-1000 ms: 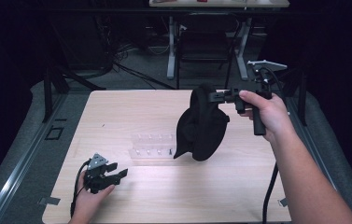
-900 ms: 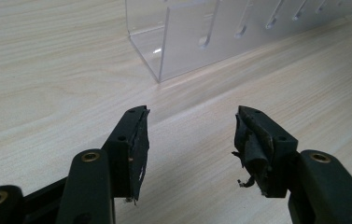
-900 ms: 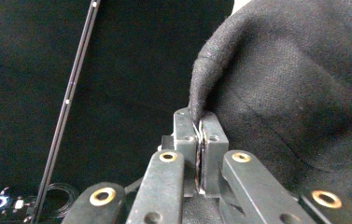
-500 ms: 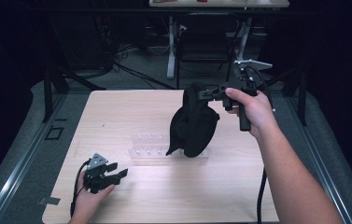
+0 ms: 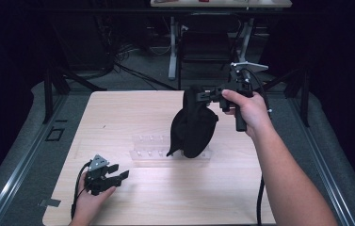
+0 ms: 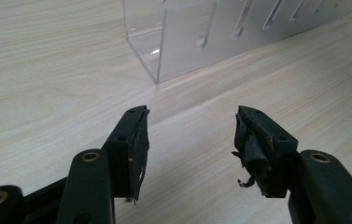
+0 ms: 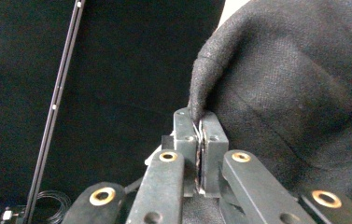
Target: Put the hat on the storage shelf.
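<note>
A black fabric piece (image 5: 193, 125), like a soft cap, hangs from my right gripper (image 5: 198, 95) above the right end of a clear acrylic rack (image 5: 149, 146) on the wooden table (image 5: 128, 113). In the right gripper view the jaws of the right gripper (image 7: 200, 119) are pinched shut on a fold of the black fabric (image 7: 295, 84). My left gripper (image 5: 118, 175) rests at the table's front left, open. Nothing lies between the left gripper's (image 6: 190, 126) jaws, and the rack's corner (image 6: 187, 42) stands a short way ahead of them.
Behind the table's far edge stand a chair (image 5: 203, 42) and desk legs (image 5: 173, 47) on a dark floor with cables. Grey floor strips run along both sides of the table. Bare wood lies at the table's back left and front middle.
My right hand has carried the black fabric leftward and a little lower, so it now hangs over the rack's right end. The left gripper has stayed put.
</note>
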Action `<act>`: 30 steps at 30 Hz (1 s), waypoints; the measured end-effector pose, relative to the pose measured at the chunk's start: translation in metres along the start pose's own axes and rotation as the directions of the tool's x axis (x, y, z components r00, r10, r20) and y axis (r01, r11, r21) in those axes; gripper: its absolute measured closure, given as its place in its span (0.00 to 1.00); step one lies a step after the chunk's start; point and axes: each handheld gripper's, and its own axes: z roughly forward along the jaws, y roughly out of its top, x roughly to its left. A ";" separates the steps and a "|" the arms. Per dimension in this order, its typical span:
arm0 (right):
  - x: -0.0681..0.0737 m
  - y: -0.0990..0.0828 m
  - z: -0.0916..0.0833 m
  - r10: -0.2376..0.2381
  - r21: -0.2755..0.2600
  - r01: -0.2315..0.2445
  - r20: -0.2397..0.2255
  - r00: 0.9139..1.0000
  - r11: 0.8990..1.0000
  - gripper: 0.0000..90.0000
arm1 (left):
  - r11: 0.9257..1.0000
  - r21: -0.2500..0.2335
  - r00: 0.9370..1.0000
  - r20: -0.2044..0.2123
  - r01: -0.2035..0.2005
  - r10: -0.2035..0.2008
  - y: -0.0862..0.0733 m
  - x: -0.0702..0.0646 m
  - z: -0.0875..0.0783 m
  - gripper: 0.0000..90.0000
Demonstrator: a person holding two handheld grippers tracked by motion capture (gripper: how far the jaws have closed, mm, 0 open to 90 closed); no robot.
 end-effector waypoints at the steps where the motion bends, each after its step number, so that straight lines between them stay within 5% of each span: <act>1: 0.000 0.000 0.001 -0.003 0.005 0.003 0.000 1.000 1.000 0.98 | 1.000 -0.006 1.000 -0.001 -0.003 0.003 0.000 -0.001 0.000 0.50; 13: -0.007 0.002 0.013 0.017 -0.009 -0.018 -0.067 0.998 1.000 0.98 | 0.998 -0.056 0.998 0.040 -0.039 0.042 0.018 -0.016 -0.003 0.53; 30: -0.002 0.000 0.021 0.007 -0.005 -0.008 -0.072 0.997 1.000 0.98 | 0.991 -0.086 0.989 0.100 -0.099 0.107 0.046 -0.038 -0.003 0.67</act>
